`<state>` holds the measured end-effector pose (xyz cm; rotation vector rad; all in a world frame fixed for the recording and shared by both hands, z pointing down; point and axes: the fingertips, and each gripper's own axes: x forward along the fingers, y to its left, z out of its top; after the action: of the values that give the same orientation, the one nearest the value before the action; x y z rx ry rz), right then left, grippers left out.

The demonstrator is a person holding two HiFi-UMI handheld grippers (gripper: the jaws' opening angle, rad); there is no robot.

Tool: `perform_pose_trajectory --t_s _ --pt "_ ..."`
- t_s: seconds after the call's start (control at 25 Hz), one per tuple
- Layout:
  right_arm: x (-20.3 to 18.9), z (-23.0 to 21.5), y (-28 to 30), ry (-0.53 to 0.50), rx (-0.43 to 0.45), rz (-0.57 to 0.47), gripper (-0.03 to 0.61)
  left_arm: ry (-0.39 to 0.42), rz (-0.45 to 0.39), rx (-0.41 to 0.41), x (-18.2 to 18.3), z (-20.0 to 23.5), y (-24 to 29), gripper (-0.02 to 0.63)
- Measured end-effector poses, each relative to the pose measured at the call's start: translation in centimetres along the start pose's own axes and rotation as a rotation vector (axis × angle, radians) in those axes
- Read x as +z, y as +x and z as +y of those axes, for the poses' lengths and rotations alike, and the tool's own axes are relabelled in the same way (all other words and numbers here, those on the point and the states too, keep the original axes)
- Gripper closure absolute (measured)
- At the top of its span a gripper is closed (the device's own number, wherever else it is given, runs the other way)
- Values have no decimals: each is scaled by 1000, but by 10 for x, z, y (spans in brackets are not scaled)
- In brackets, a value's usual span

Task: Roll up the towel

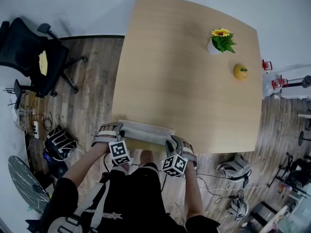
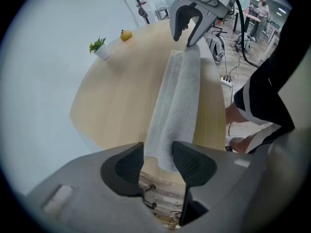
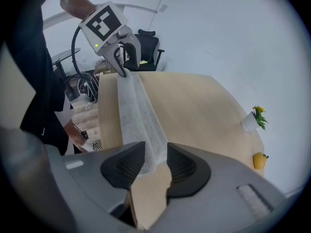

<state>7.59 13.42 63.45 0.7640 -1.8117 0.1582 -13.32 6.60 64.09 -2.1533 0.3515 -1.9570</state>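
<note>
The towel [image 1: 146, 131] lies as a long, narrow white bundle along the near edge of the desk [image 1: 184, 72], right in front of the person. It is folded over on itself, with a crease running down its length. The left tongs [image 2: 158, 161] sit at its left end, pointing steeply down, jaws apart. The towel's end pokes up between the dark pads, and there is a gap on one side, so nothing is clamped. Over at the other end, the right tongs [image 3: 155, 161] are the same story: released, with the towel's end lying loose in the gap above the bare wood. Each end of the bundle has its own tongs (a neat mirror image from the head view). Far across the desk, well apart from all this, stand a potted sunflower [image 1: 221, 40] and a small yellow ornament [image 1: 240, 72]. A black office chair [image 1: 34, 57] waits on the floor to the left.
</note>
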Motion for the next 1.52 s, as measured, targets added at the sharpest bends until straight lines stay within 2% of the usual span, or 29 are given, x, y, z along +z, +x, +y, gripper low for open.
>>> perform_pose_trajectory --t_s 0.44,0.96,1.52 --pt "-1 20 -20 -14 -35 2 433 2 -25 46 -8 -12 -23 412" --pt "-4 45 -17 -14 -16 8 437 25 -35 25 -6 -38 -19 415" --pt "-13 47 7 -5 19 28 442 31 -26 -2 -3 -35 5 427"
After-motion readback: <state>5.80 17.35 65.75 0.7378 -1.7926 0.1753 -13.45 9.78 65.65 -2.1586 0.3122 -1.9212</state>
